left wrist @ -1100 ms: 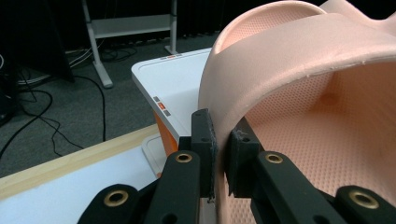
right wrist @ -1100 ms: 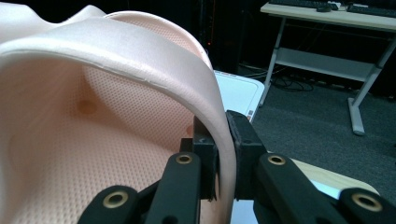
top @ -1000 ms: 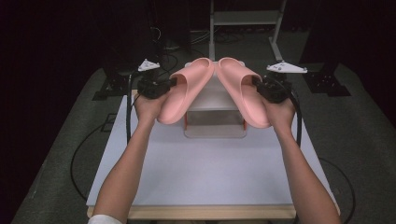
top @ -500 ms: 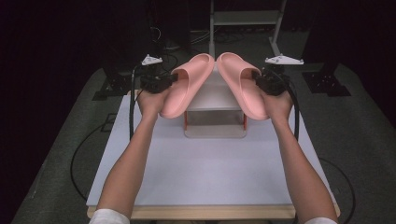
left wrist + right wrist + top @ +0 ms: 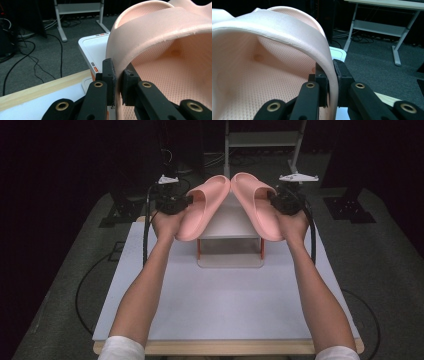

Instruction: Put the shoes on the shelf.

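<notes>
The white surface [image 5: 225, 305] carries a small white shelf stand [image 5: 231, 227] at its far middle, and everything is placed against that stand. Over the last second both slippers have travelled away from the person, from hanging over the stand's near edge to sitting higher above its top, toes nearly meeting over its centre; this looks like the carry phase of setting the pair onto the stand, with lowering not yet begun

The left slipper [image 5: 202, 207] slants over the stand's left half, the right slipper [image 5: 255, 205] over its right half, both off the top. The left gripper [image 5: 172, 202] is left of the stand, the right gripper [image 5: 285, 200] to its right, each in a hand

The high view gives this layout but hides the jaws. The left gripper view shows the left gripper [image 5: 117, 82] pinching the edge of the slipper's strap [image 5: 160, 32], with the stand's top corner [image 5: 92, 47] beyond. The right gripper view shows the right gripper [image 5: 331, 82] clamped on the other strap [image 5: 287, 27]
</notes>
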{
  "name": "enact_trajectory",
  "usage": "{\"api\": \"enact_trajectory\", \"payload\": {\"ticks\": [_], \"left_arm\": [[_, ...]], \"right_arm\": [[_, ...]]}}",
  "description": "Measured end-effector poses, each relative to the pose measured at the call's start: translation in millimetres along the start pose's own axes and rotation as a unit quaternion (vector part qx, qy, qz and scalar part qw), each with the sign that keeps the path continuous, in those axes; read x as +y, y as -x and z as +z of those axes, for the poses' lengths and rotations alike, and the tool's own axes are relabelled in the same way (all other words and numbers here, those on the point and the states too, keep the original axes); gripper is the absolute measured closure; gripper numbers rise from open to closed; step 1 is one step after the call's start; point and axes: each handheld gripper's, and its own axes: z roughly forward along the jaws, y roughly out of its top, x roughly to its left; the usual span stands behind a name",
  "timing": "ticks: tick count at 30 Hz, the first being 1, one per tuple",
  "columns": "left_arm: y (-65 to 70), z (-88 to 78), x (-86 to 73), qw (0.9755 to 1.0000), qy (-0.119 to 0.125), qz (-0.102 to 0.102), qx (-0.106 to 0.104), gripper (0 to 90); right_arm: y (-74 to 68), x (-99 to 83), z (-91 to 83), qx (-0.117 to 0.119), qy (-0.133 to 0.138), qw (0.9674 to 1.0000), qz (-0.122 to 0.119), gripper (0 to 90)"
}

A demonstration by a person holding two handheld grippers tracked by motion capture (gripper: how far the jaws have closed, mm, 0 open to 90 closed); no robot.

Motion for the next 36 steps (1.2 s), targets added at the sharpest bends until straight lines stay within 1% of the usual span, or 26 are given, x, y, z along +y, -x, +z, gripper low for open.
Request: {"api": "enact_trajectory", "payload": {"ticks": [4,6,10,15,16,17,21,23,26,27,30,34,36], "left_arm": [[-0.9,4.5,2.7,1.0000,-0.001,-0.003,0.004,83.3],[-1.5,5.9,4.1,1.0000,-0.006,-0.002,0.006,83.3],[-3.0,10.0,4.6,0.9999,-0.004,-0.010,0.012,83.3],[-3.8,16.8,2.2,0.9995,-0.016,-0.015,0.021,83.3],[-3.9,17.8,2.0,0.9994,-0.022,-0.011,0.023,83.2],[-3.3,19.8,1.6,0.9994,-0.019,-0.016,0.025,83.2],[-4.2,25.0,1.3,0.9988,-0.025,-0.025,0.033,83.2],[-3.4,27.6,2.5,0.9984,-0.035,-0.020,0.039,83.2],[-1.0,30.5,5.9,0.9982,-0.038,-0.015,0.044,82.8],[0.0,31.6,6.7,0.9982,-0.038,-0.017,0.044,82.8],[2.2,36.4,8.3,0.9977,-0.042,-0.014,0.051,82.9],[2.9,42.8,6.3,0.9970,-0.051,-0.018,0.056,82.7],[3.2,43.8,6.2,0.9970,-0.048,-0.021,0.057,82.2]], "right_arm": [[1.8,-1.5,6.7,0.000,-0.005,1.0000,0.007,82.7],[2.8,-2.2,9.5,-0.003,-0.008,0.9999,0.009,82.6],[3.8,-3.2,14.3,-0.007,-0.011,0.9998,0.012,82.6],[3.2,-4.3,22.8,-0.009,-0.020,0.9996,0.019,82.6],[2.9,-4.4,23.8,-0.010,-0.021,0.9996,0.018,82.6],[2.5,-4.1,25.4,-0.011,-0.024,0.9995,0.018,82.6],[2.2,-1.5,29.9,-0.017,-0.029,0.9992,0.021,82.6],[1.4,0.5,32.0,-0.020,-0.032,0.9991,0.018,82.6],[0.2,2.9,36.5,-0.025,-0.036,0.9989,0.016,82.5],[0.5,3.3,38.1,-0.027,-0.038,0.9988,0.016,82.5],[1.3,4.2,40.9,-0.034,-0.042,0.9983,0.022,82.5],[2.4,5.2,44.2,-0.041,-0.049,0.9977,0.022,82.2],[2.8,5.0,47.0,-0.045,-0.053,0.9974,0.022,82.0]]}}
